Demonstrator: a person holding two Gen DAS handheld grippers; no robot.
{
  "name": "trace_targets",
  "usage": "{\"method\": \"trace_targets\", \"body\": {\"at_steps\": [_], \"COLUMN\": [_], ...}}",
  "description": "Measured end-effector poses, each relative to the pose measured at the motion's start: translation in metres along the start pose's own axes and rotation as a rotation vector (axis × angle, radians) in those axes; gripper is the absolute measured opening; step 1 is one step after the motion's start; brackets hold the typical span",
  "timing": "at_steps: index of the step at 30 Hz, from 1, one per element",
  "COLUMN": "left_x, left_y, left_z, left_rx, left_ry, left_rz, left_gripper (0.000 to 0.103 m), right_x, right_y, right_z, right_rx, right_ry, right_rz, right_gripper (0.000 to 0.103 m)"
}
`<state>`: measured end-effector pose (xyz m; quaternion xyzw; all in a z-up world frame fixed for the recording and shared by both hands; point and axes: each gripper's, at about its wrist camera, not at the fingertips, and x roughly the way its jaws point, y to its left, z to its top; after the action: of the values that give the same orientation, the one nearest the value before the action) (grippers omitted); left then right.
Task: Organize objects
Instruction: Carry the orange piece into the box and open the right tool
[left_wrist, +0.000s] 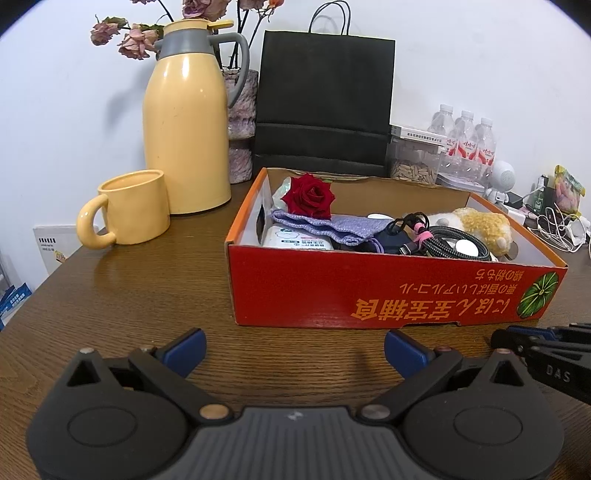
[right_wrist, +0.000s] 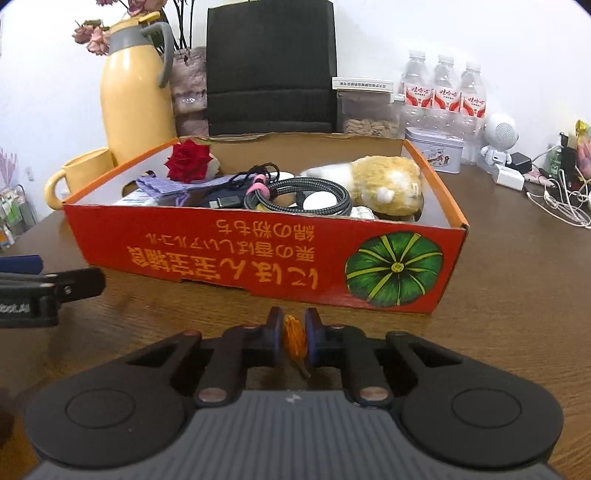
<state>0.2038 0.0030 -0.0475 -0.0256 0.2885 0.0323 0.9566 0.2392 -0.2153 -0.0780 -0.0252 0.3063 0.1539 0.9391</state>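
Sitting broadside across the wooden table, the red cardboard box is the biggest thing in play, its long printed wall facing both grippers and its open top already crowded with a red rose, a coil of braided cable and a plush toy. Straight ahead of the right gripper and a little above it lies that open top, so the coming move looks like a lift up and forward over the near wall. Free floor inside seems scarce; the near right corner beside the plush toy looks likeliest. The left gripper hovers low over bare table just left of its partner, jaws spread wide and holding nothing. Smallest of all is the orange flower, pinched between the right gripper's closed pads, its head upright and a short stem trailing down toward the table. The right gripper, already holding it, is clearly the one to deliver.
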Motion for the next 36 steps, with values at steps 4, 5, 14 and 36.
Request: {"method": "trace_targets", "body": {"at_steps": [4,5,14,36], "left_x": [-0.002,-0.003,-0.019,0.031], "left_y": [0.000,0.000,-0.002,-0.023], "left_z": [-0.001,-0.001,0.020,0.103], "left_rx": [-0.002,-0.003,-0.014,-0.060], "left_ry": [-0.008,-0.012,-0.063,-0.133], "left_rz": [-0.004,-0.006,-0.040,0.040], "left_gripper": [0.103,0.103,0.103,0.103], "right_x": [-0.013,-0.017,-0.044,0.008], "right_y": [0.000,-0.001,-0.002,-0.002], "right_z": [-0.003,-0.003,0.026,0.098], "right_rx": [0.004,0.008,0.014,0.007], "right_ry": [-0.038,-0.052,-0.182,-0.256], "right_rz": [0.015,0.020,0.058,0.055], "right_gripper": [0.014,0.014,0.014,0.014]}}
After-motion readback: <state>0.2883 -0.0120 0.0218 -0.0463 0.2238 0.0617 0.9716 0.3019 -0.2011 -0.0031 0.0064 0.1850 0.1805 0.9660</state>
